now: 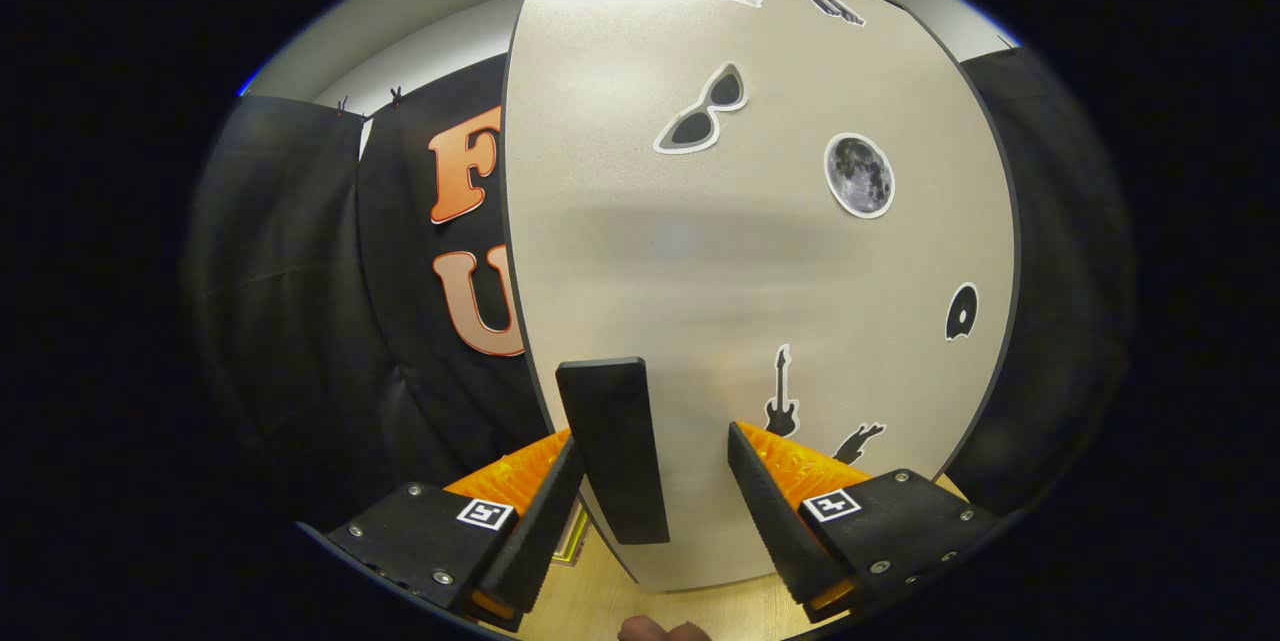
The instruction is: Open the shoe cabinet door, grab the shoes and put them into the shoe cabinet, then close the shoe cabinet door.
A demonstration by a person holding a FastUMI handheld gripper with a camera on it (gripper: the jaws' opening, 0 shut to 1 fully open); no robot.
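Note:
The shoe cabinet door (760, 251) stands close in front of me, a pale panel with several stickers on it: sunglasses, a moon, a guitar. A black upright handle (612, 451) sits near the door's left edge. My gripper (652, 443) is open. The handle lies between the fingers, right beside the left finger (545, 511), with a wide gap to the right finger (770, 501). I cannot tell whether the left finger touches the handle. The door hides whatever lies behind it.
Black booth cloth (300, 321) hangs to the left of the door and on its right side. A light wooden surface (590, 601) shows below the door's lower edge. Part of a hand (660, 632) shows just under the fingers.

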